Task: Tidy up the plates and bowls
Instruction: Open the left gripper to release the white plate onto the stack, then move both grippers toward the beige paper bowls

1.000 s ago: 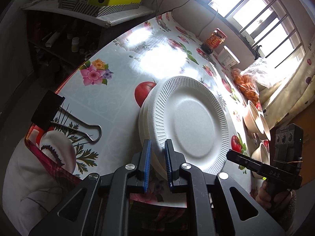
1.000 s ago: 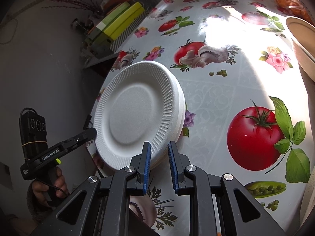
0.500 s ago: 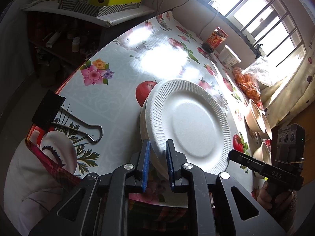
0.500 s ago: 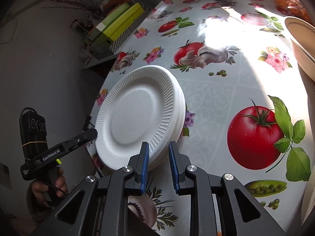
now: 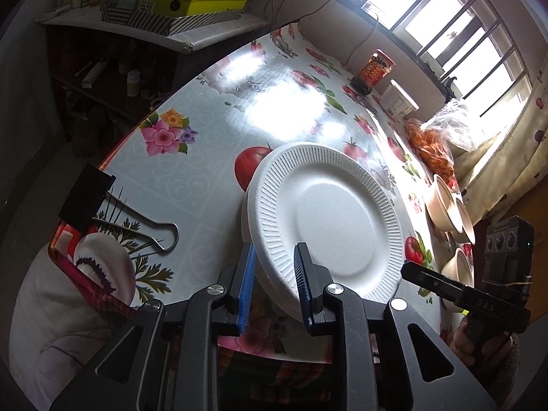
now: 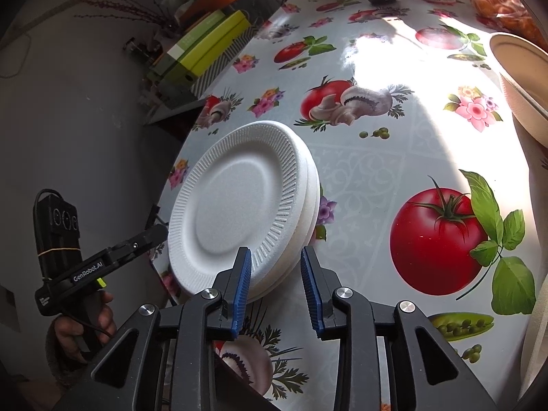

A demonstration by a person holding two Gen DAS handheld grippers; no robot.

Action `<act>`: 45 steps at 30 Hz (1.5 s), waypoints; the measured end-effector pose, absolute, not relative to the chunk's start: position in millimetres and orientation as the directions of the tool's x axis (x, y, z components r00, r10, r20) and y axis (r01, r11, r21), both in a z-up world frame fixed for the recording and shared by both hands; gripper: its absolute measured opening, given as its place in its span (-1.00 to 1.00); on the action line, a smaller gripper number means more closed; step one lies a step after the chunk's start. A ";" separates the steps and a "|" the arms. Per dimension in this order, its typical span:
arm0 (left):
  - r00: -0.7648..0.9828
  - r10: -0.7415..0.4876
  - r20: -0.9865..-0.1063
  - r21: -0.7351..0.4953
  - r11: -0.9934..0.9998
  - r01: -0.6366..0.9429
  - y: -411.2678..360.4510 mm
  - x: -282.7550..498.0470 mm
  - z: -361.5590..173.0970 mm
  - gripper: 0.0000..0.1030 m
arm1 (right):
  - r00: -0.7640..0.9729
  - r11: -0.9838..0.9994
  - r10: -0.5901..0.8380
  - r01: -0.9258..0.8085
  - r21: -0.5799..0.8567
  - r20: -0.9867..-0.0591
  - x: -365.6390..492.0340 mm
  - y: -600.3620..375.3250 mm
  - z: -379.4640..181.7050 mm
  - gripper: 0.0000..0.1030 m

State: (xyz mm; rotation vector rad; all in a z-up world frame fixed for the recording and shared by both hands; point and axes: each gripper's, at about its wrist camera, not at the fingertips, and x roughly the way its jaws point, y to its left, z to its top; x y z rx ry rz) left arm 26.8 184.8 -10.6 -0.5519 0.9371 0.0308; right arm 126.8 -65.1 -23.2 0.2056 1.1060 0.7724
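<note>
Two grippers flank one stack of white foam plates (image 5: pixel 328 219) that sits near the front edge of the table (image 5: pixel 191 178), on its fruit-printed oilcloth. The left gripper (image 5: pixel 274 281) straddles the stack's near rim, and its jaws are opening: the rim lies between the blue pads, but a gap shows beside each pad, so nothing is clamped. The right gripper (image 6: pixel 276 284) straddles the rim from the opposite side in the same way, its jaws also opening, narrow yet clear of the foam. Taking the rim from two sides suits a light, springy stack, which would otherwise tilt or slide; here the top plate sits slightly askew on those below. With both grips loosening, the stack seems to be being left where it rests. Several beige bowls (image 5: pixel 448 205), partly nested, wait toward the right edge of the table, well apart from the plates. A black binder clip (image 5: pixel 89 198) pins the cloth at the left edge.
</note>
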 end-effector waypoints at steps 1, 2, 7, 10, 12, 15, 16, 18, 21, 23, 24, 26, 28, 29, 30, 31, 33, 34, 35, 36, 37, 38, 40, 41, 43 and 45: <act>0.604 -0.205 -0.770 -0.434 0.862 -0.261 184.6 26.8 -9.6 -0.53 | 0.227 0.728 0.651 -0.457 0.511 -0.725 126.5 -65.9 -22.8 -0.39; 0.606 -0.198 -0.770 -0.427 0.866 -0.260 183.9 26.7 -8.2 -0.48 | 0.231 0.729 0.650 -0.457 0.509 -0.723 126.0 -66.6 -22.2 -0.37; 0.619 -0.191 -0.762 -0.422 0.872 -0.250 182.2 26.5 -1.5 -0.12 | 0.247 0.730 0.651 -0.463 0.503 -0.718 123.8 -68.4 -18.7 -0.26; 0.617 -0.183 -0.765 -0.411 0.877 -0.250 180.5 27.7 1.2 -0.12 | 0.258 0.731 0.652 -0.464 0.501 -0.713 122.4 -70.0 -15.7 -0.25; 0.616 -0.181 -0.767 -0.405 0.880 -0.246 178.2 28.7 2.9 -0.12 | 0.269 0.734 0.651 -0.462 0.498 -0.710 121.4 -72.3 -13.5 -0.24; 0.618 -0.177 -0.766 -0.396 0.887 -0.238 173.3 30.1 7.0 -0.12 | 0.295 0.741 0.647 -0.461 0.488 -0.704 118.9 -77.5 -9.1 -0.20; 0.620 -0.170 -0.766 -0.387 0.892 -0.234 170.4 30.8 9.6 -0.12 | 0.304 0.745 0.643 -0.460 0.482 -0.703 118.6 -79.3 -7.7 -0.18; 0.622 -0.159 -0.767 -0.369 0.902 -0.224 165.0 32.4 14.3 -0.12 | 0.326 0.754 0.635 -0.459 0.469 -0.701 116.5 -84.6 -4.0 -0.17; 0.630 -0.161 -0.759 -0.361 0.911 -0.201 156.1 35.7 21.2 -0.12 | 0.357 0.762 0.630 -0.455 0.461 -0.690 114.0 -92.5 1.3 -0.17; 0.637 -0.148 -0.756 -0.339 0.922 -0.188 147.8 38.1 26.1 -0.12 | 0.376 0.767 0.628 -0.451 0.457 -0.682 112.9 -97.7 5.2 -0.16; 0.639 -0.156 -0.753 -0.340 0.924 -0.176 143.7 40.1 27.9 -0.12 | 0.386 0.769 0.626 -0.449 0.455 -0.677 112.5 -100.8 6.9 -0.14; 0.639 -0.179 -0.748 -0.349 0.925 -0.149 136.0 44.4 30.6 -0.12 | 0.408 0.780 0.615 -0.443 0.443 -0.675 111.6 -106.4 10.0 -0.12; 0.638 -0.191 -0.746 -0.350 0.927 -0.133 126.9 48.6 32.3 -0.12 | 0.427 0.789 0.605 -0.436 0.433 -0.673 110.7 -112.5 12.4 -0.09; 0.637 -0.197 -0.745 -0.351 0.928 -0.125 122.4 51.0 32.8 -0.12 | 0.436 0.795 0.598 -0.431 0.428 -0.672 110.4 -116.1 13.2 -0.08; 0.636 -0.204 -0.744 -0.354 0.928 -0.117 118.2 53.1 32.9 -0.12 | 0.443 0.799 0.593 -0.426 0.424 -0.672 110.6 -119.4 13.7 -0.08; 0.634 -0.211 -0.744 -0.356 0.928 -0.109 113.5 55.4 33.1 -0.12 | 0.449 0.804 0.588 -0.419 0.422 -0.673 110.6 -122.2 14.2 -0.08; 0.628 -0.225 -0.745 -0.358 0.929 -0.092 103.9 60.8 33.0 -0.12 | 0.459 0.807 0.586 -0.409 0.427 -0.667 110.1 -129.1 15.1 -0.07; 0.626 -0.230 -0.745 -0.358 0.930 -0.084 99.5 62.8 33.1 -0.12 | 0.466 0.810 0.582 -0.404 0.425 -0.666 109.6 -132.3 15.9 -0.07; 0.624 -0.239 -0.744 -0.362 0.929 -0.075 94.7 65.4 33.1 -0.12 | 0.475 0.813 0.579 -0.402 0.422 -0.663 108.5 -135.5 17.1 -0.07; 0.621 -0.250 -0.743 -0.366 0.928 -0.065 90.5 67.6 32.7 -0.12 | 0.484 0.817 0.574 -0.401 0.416 -0.661 107.3 -138.5 18.5 -0.07; 0.617 -0.258 -0.743 -0.368 0.928 -0.055 85.5 69.9 32.5 -0.12 | 0.493 0.822 0.566 -0.397 0.407 -0.661 106.5 -141.3 19.9 -0.07; 0.614 -0.264 -0.743 -0.368 0.929 -0.046 80.5 72.6 32.6 -0.12 | 0.501 0.828 0.557 -0.394 0.398 -0.662 105.9 -144.0 20.9 -0.07; 0.609 -0.274 -0.745 -0.362 0.932 -0.022 69.5 77.3 33.5 -0.12 | 0.522 0.841 0.538 -0.386 0.379 -0.662 104.2 -150.0 23.3 -0.07; 0.606 -0.280 -0.744 -0.359 0.933 -0.011 63.7 79.3 34.1 -0.12 | 0.532 0.847 0.530 -0.379 0.373 -0.660 103.8 -153.6 24.4 -0.07; 0.600 -0.293 -0.744 -0.358 0.934 0.012 53.3 83.2 34.2 -0.12 | 0.555 0.858 0.513 -0.363 0.364 -0.655 102.0 -160.6 26.2 -0.07; 0.584 -0.309 -0.751 -0.356 0.934 0.036 40.8 88.6 32.7 -0.12 | 0.578 0.872 0.490 -0.345 0.348 -0.653 100.2 -169.6 28.8 -0.07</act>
